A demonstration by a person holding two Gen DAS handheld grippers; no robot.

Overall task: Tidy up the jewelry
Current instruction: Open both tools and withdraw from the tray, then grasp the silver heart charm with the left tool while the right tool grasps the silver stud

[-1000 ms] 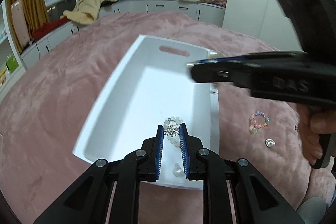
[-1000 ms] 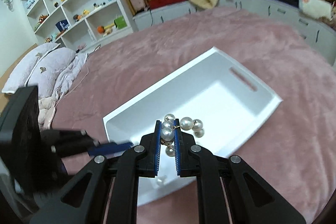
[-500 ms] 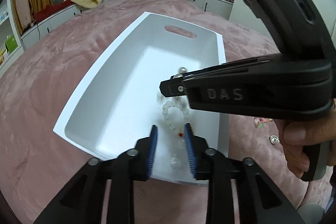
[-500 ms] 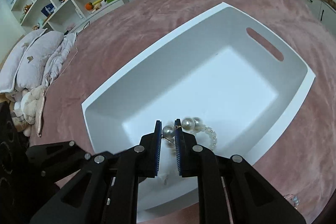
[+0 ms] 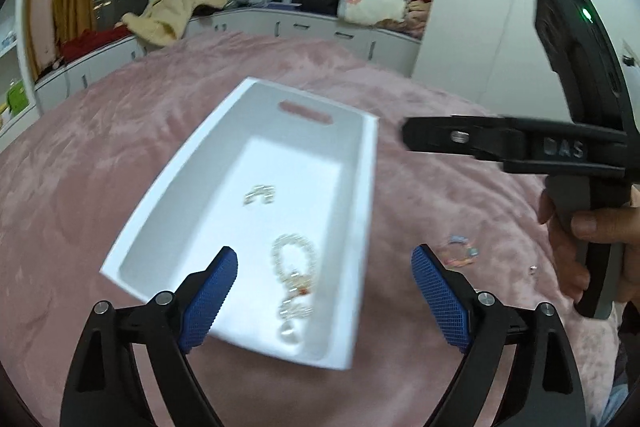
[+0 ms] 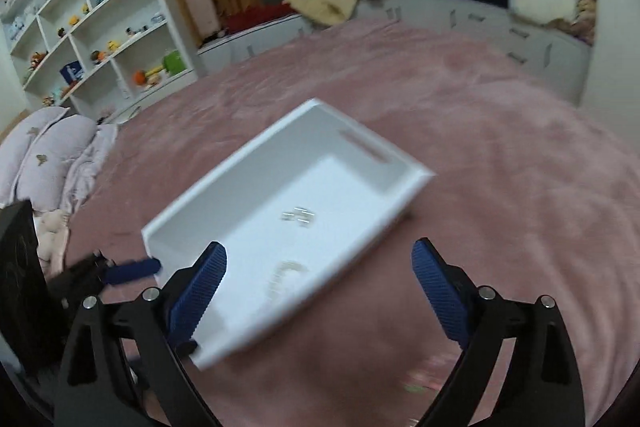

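A white tray lies on the pink bedspread. In it lie a pearl piece mid-tray and a white bead bracelet with charms near its front; both also show blurred in the right wrist view, the pearl piece and the bracelet. My left gripper is open and empty above the tray's near end. My right gripper is open and empty, raised over the tray; in the left wrist view its black body reaches in from the right.
On the bedspread right of the tray lie a colourful bead bracelet and a small silver piece. The bedspread stretches all around. White shelves stand at the left, window-seat cabinets behind.
Both grippers opened wide and pulled back. The right one dropped the pearl piece in the tray and moved off to the right; the left one's bracelet lies in the tray.
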